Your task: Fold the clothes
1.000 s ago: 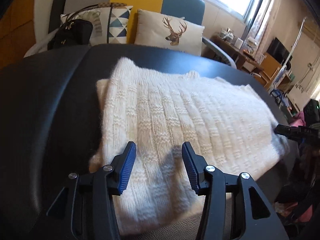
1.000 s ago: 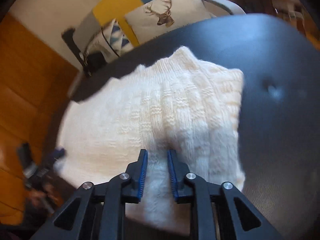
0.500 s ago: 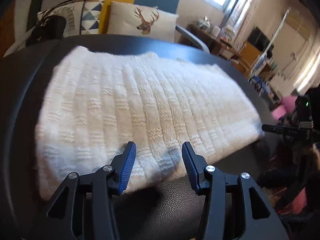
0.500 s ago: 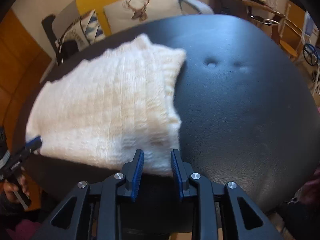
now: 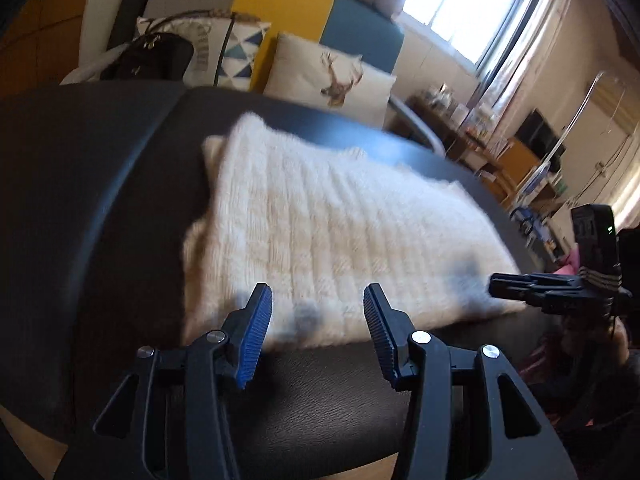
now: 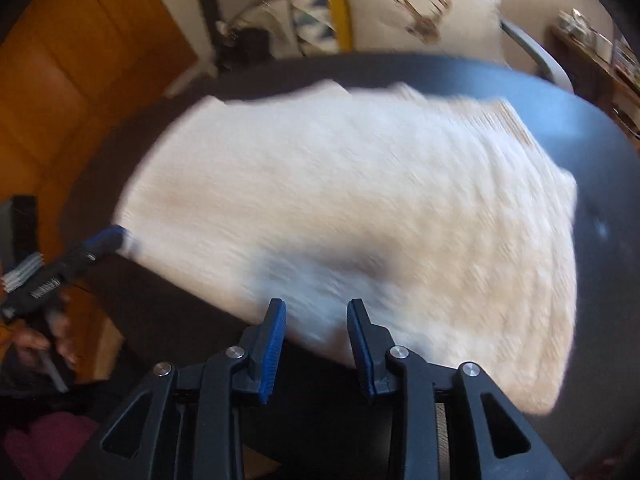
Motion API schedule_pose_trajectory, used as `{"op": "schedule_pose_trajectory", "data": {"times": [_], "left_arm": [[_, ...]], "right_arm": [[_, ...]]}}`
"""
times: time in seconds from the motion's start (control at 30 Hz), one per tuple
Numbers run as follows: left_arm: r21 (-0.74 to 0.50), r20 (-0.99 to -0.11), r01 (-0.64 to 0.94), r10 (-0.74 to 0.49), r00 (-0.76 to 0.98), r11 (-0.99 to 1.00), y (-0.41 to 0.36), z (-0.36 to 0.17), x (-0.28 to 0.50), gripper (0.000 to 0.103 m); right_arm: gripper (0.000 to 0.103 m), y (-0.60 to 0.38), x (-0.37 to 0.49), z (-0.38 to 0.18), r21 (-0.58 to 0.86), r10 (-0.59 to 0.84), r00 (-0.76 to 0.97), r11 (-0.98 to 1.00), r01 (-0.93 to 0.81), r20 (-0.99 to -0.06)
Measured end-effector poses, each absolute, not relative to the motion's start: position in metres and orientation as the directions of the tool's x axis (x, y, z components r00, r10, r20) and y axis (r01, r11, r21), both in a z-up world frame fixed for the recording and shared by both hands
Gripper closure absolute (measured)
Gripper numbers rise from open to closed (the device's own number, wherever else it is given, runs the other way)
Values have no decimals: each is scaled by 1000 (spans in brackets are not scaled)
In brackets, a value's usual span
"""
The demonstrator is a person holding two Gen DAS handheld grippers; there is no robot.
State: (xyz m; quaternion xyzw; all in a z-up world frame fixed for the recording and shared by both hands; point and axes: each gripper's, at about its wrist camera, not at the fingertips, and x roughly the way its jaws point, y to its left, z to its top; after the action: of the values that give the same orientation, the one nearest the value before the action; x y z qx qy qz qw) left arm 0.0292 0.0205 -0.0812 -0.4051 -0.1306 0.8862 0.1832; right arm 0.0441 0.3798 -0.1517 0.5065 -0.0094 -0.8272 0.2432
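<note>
A white ribbed knit sweater (image 5: 332,232) lies folded flat on a black leather ottoman (image 5: 100,184). My left gripper (image 5: 317,300) hovers open over the sweater's near edge, with nothing between its blue pads. At the right of the left wrist view, my right gripper (image 5: 520,286) reaches toward the sweater's right end. In the blurred right wrist view the sweater (image 6: 380,208) fills the middle. There the right gripper (image 6: 316,308) sits at the near hem, jaws opening with no cloth pinched. The left gripper (image 6: 106,240) shows at the sweater's left corner.
Behind the ottoman (image 6: 600,184) stands a sofa with a deer cushion (image 5: 332,80), a triangle-pattern cushion (image 5: 236,52) and a black handbag (image 5: 152,58). A desk with clutter (image 5: 480,132) is at the right under a window. Orange wood flooring (image 6: 60,92) lies to the left.
Both grippers drew back from over the sweater to its near edge. The right wrist view swung across the sweater and blurred, and the right jaws widened a little. The sweater stays flat.
</note>
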Motion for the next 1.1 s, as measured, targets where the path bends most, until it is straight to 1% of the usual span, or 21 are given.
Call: {"op": "schedule_pose_trajectory", "data": {"times": [0.03, 0.13, 0.17, 0.23, 0.27, 0.33, 0.4, 0.47, 0.53, 0.57, 0.67, 0.73, 0.77, 0.87, 0.93, 1.0, 1.03, 1.1], "left_arm": [[-395, -652, -226, 445, -614, -890, 21, -75, 27, 52], [-312, -724, -181, 357, -590, -932, 28, -82, 12, 52], [-314, -757, -169, 354, -549, -934, 23, -94, 11, 52], [-327, -760, -157, 358, -542, -932, 12, -107, 18, 54], [-334, -761, -151, 361, -539, -930, 6, -113, 22, 54], [-382, -729, -138, 389, -563, -914, -6, -102, 34, 53], [-406, -695, -141, 406, -594, -903, -17, -92, 47, 53], [-415, -666, -157, 416, -619, -896, -25, -83, 59, 53], [-433, -651, -185, 448, -613, -882, -21, -80, 58, 49], [-441, -644, -199, 463, -610, -875, -19, -78, 57, 49], [-408, -670, -216, 452, -589, -887, 1, -88, 38, 49], [-361, -742, -148, 380, -553, -921, 10, -106, 16, 49], [-352, -785, -125, 366, -500, -927, 11, -120, 8, 50], [-390, -738, -143, 402, -542, -910, 8, -101, 10, 49], [-428, -694, -175, 446, -566, -887, 8, -82, 6, 49], [-403, -667, -220, 450, -594, -888, 17, -67, -9, 49], [-402, -663, -231, 456, -594, -886, 23, -65, -19, 49], [-346, -708, -207, 400, -582, -915, 35, -73, -43, 48]], "right_arm": [[70, 369, 44, -147, 248, -417, -381, -874, 419, -825], [70, 336, 36, -150, 265, -460, -368, -842, 470, -808], [70, 327, 34, -157, 263, -456, -352, -839, 476, -818], [70, 311, 30, -187, 206, -378, -298, -854, 479, -877], [70, 306, 32, -196, 177, -352, -296, -855, 488, -888], [69, 306, 38, -196, 151, -360, -337, -845, 512, -870], [70, 311, 36, -189, 198, -395, -332, -845, 496, -857], [70, 317, 36, -173, 254, -456, -349, -832, 493, -819], [70, 316, 36, -160, 267, -489, -366, -816, 512, -792], [70, 313, 35, -158, 261, -487, -372, -817, 514, -791], [70, 308, 26, -168, 278, -477, -354, -829, 485, -805], [70, 305, 24, -184, 254, -425, -318, -851, 460, -847], [70, 303, 24, -192, 241, -404, -304, -857, 456, -863], [70, 309, 23, -185, 263, -436, -304, -841, 472, -847], [70, 324, 14, -165, 270, -454, -357, -847, 458, -817], [70, 345, -2, -147, 244, -418, -429, -882, 404, -801], [69, 355, -12, -144, 238, -398, -451, -898, 370, -799], [69, 372, -33, -147, 223, -347, -478, -928, 299, -807]]}}
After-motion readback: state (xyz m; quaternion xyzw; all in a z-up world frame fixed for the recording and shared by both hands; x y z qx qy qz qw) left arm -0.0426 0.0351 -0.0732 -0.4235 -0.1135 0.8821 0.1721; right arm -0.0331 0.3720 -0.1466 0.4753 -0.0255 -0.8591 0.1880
